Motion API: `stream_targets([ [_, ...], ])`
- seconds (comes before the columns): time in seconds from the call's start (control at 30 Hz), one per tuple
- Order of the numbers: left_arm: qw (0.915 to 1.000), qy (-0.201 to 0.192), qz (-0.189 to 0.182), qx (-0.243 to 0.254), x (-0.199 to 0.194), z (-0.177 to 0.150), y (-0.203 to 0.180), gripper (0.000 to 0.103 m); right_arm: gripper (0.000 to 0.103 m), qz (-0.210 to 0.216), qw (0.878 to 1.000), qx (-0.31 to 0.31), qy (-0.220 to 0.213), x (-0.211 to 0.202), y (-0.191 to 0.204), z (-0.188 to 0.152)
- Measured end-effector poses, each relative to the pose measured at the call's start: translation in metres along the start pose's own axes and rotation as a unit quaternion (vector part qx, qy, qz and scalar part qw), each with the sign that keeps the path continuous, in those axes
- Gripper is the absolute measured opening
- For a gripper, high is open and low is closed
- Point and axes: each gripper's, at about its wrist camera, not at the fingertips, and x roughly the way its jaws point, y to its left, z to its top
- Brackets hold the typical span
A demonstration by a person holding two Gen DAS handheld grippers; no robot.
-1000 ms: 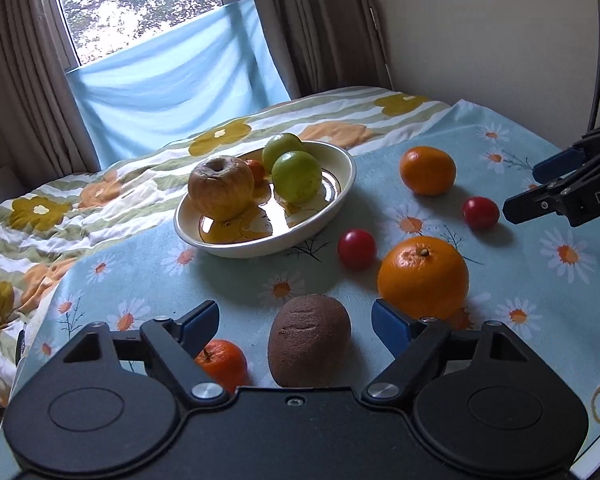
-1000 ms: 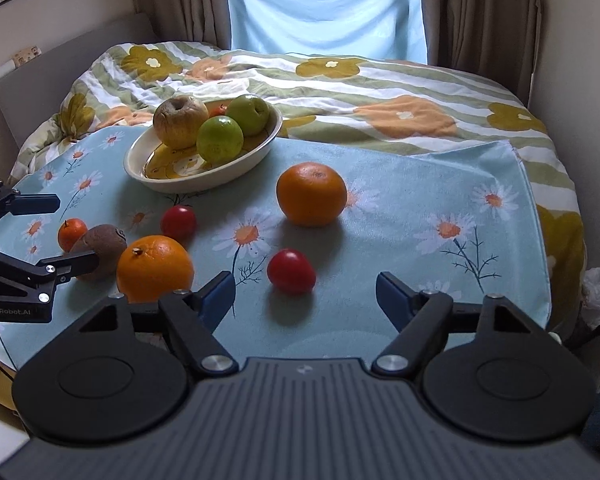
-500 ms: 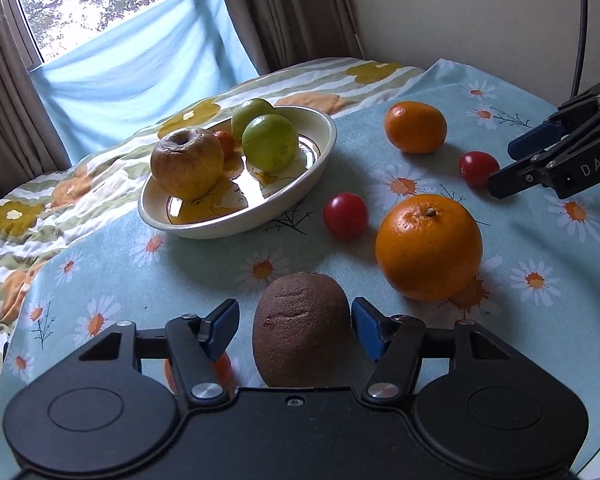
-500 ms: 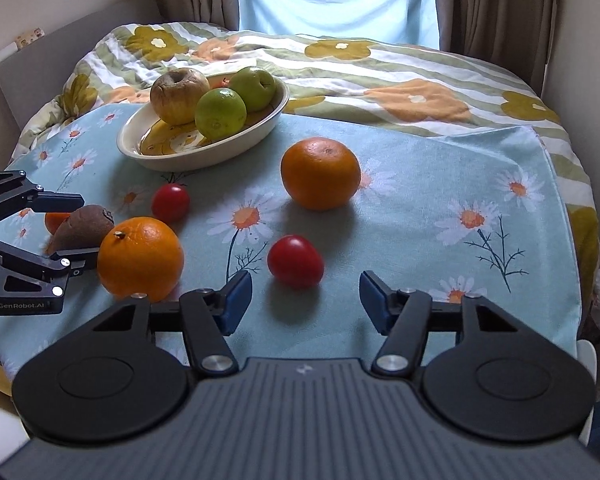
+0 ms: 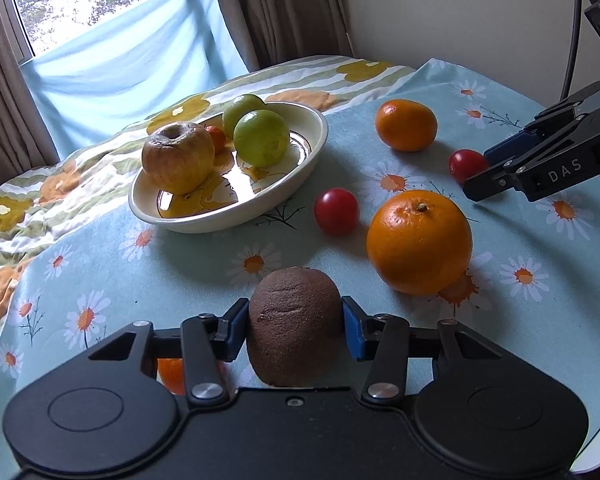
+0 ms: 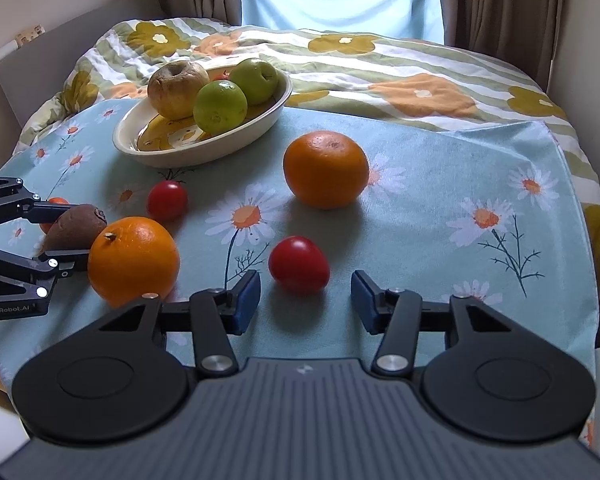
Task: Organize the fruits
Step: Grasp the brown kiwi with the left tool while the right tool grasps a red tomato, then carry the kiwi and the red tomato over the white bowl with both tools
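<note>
Daisy-print tablecloth [image 6: 480,168]; kiwi [image 5: 294,330] between left gripper [image 5: 294,332] jaws.

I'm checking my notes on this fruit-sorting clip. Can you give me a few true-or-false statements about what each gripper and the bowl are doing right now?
1. The left gripper is closed on the kiwi. True.
2. The right gripper grips the tomato. False: its jaws are open, with the tomato just ahead of them on the cloth.
3. The bowl holds two green apples. True.
4. Both oranges are in the bowl. False: the near orange and far orange sit on the tablecloth.
</note>
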Motion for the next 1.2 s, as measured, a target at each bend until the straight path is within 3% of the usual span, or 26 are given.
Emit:
stream_targets([
  [0.17, 1.0, 0.003, 0.004, -0.002, -0.004, -0.002, -0.001, 0.052, 0.064, 0.002, 1.0, -0.008, -0.001, 0.002, 0.002, 0.0],
  [0.37, 0.9999, 0.006, 0.01, -0.007, -0.008, -0.006, -0.003, 0.052, 0.054, 0.0, 1.0, -0.012, -0.005, 0.004, 0.005, 0.002],
  [0.57, 0.9997, 0.006, 0.017, -0.017, -0.01, -0.008, -0.005, 0.052, 0.054, -0.001, 1.0, -0.015, -0.008, 0.007, 0.009, 0.002],
  [0.63, 0.9995, 0.007, 0.02, -0.021, -0.012, -0.009, -0.005, 0.051, 0.048, -0.005, 1.0, -0.018, -0.011, 0.007, 0.01, 0.002],
  [1.2, 0.9959, 0.0, 0.033, -0.084, -0.054, 0.0, -0.004, 0.05, 0.048, 0.014, 0.999, 0.002, -0.05, -0.037, 0.026, 0.028],
])
